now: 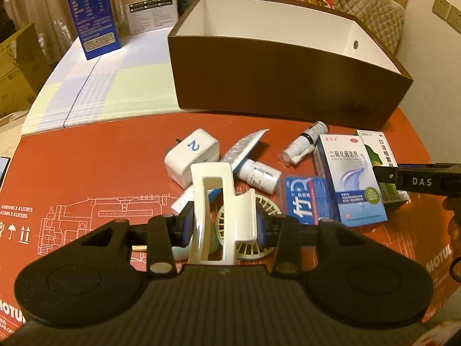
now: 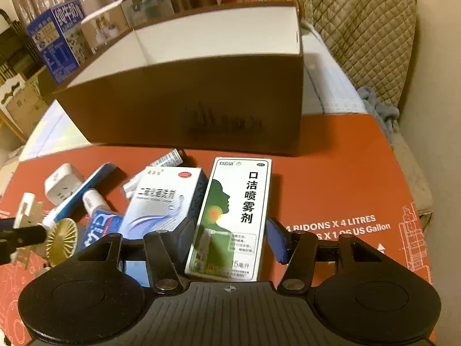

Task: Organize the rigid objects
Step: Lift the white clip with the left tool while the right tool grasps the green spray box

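Observation:
My left gripper (image 1: 223, 223) is shut on a white plastic bracket (image 1: 222, 201) and holds it above a pile on the red mat. The pile holds a white plug adapter (image 1: 191, 157), a white pill bottle (image 1: 260, 174), a small round fan (image 1: 250, 230), a blue toothpaste box (image 1: 305, 199), a white-blue medicine box (image 1: 350, 178) and a spray bottle (image 1: 302, 142). My right gripper (image 2: 233, 239) is open, its pads on either side of a green-white spray box (image 2: 233, 216) that lies on the mat. A brown open box (image 1: 288, 57) stands behind, its inside white.
A blue milk carton (image 1: 92, 14) and a white carton (image 1: 152, 11) stand at the back left on a checked cloth (image 1: 95, 92). A quilted chair back (image 2: 360, 34) is at the right. The red mat (image 2: 345, 178) extends right of the green box.

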The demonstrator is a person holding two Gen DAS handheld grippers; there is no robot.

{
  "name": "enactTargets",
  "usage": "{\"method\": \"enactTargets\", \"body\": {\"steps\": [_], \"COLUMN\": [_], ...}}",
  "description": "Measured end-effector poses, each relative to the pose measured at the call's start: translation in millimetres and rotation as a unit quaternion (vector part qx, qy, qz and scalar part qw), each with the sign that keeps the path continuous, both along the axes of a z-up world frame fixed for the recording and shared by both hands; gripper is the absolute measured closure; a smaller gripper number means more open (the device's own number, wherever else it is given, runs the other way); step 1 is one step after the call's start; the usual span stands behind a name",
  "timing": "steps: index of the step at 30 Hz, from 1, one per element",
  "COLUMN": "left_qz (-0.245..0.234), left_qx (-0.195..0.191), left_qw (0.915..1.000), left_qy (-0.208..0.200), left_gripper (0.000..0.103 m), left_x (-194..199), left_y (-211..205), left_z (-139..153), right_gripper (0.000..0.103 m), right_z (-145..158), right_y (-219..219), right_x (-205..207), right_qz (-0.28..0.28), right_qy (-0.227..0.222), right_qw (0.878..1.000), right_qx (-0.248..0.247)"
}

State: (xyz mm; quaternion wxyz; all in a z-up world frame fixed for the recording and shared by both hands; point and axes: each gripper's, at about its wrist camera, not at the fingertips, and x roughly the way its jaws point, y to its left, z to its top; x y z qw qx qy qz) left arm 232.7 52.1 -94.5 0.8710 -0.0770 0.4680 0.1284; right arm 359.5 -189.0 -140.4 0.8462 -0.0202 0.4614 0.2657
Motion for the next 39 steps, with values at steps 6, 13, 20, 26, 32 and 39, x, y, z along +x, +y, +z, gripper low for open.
{"method": "enactTargets", "body": {"steps": [6, 13, 20, 26, 32, 39], "left_qz": [0.010, 0.004, -0.025, -0.060, -0.081, -0.102], "left_qx": [0.004, 0.003, -0.002, -0.003, -0.010, 0.000], "left_qw": [0.9999, 1.0000, 0.9997, 0.9981, 0.9958, 0.9927], "left_qy": [0.002, 0.007, 0.003, -0.016, -0.040, -0.063], "left_gripper": [0.067, 0.067, 0.067, 0.067, 0.067, 0.067], "left_x": [4, 10, 16, 27, 45, 77], "left_y": [2, 9, 18, 21, 23, 23], "left_z": [1, 2, 8, 25, 51, 74], "right_gripper": [0.048, 0.048, 0.051, 0.051, 0.051, 0.051], "right_z": [-8, -15, -3, 27, 63, 104], "right_y": [13, 24, 15, 3, 1, 13], "right_x": [13, 20, 11, -5, -15, -7], "right_qz": [0.003, 0.007, -0.016, -0.039, -0.046, -0.040], "right_qy": [0.006, 0.011, 0.009, 0.003, -0.003, -0.031], "right_qw": [1.000, 0.999, 0.999, 0.999, 0.999, 0.998], "right_qx": [-0.020, -0.046, -0.039, -0.022, 0.004, 0.035]}}
